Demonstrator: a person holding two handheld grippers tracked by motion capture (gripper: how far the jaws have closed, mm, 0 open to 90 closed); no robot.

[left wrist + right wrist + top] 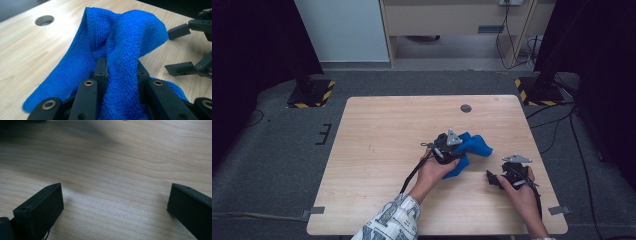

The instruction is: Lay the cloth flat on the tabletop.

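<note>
The blue microfibre cloth (125,45) lay bunched on the desk (377,145), right of the desk's middle and nearer to me than the round cable hole (466,108). One thick fold of it stood up in a ridge, and I had that ridge pinched between the jaws of the left claw (122,75): the jaws were narrowed onto the fabric from both sides, the pile bulging over them. A flatter flap of the cloth trailed off from the ridge across the bare wood, toward the cable hole's side.

From the high view I saw the left claw (451,149) sitting right on top of the cloth, its grey plate showing above the blue. The right claw (498,179) sat apart from the cloth, on its right and closer to the near edge of the desk. Its jaws stood wide apart with nothing between them but wood grain, low over the desk.

I judged the step in hand to be gathering or folding the cloth, with the first grip made and the second not yet taken. The next move called for bringing the right claw across to a free edge or corner of the cloth and closing on it there, so that the two claws could spread or fold the fabric together.
</note>
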